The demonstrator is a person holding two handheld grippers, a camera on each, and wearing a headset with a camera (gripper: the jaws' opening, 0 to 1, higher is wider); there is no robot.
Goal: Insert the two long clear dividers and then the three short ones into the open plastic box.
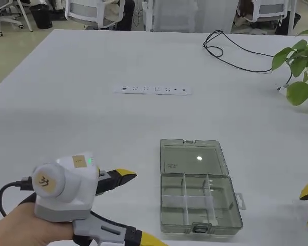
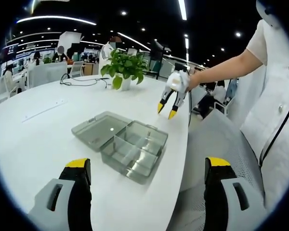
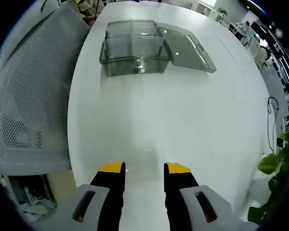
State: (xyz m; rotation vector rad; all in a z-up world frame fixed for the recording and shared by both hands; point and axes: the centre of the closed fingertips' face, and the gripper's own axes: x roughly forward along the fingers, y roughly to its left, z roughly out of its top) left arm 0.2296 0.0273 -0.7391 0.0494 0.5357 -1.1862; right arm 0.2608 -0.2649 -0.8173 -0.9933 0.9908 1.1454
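Box nr table edge; L gripper, R gripper well clear

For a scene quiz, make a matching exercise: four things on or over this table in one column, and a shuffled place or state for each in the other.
1 plastic box
2 power strip
3 plant
4 left gripper

A jaws wide apart
B at the table's right edge in the head view
C lies open
D flat at mid-table, beyond the box

Pairs: 1-C; 2-D; 3-B; 4-A
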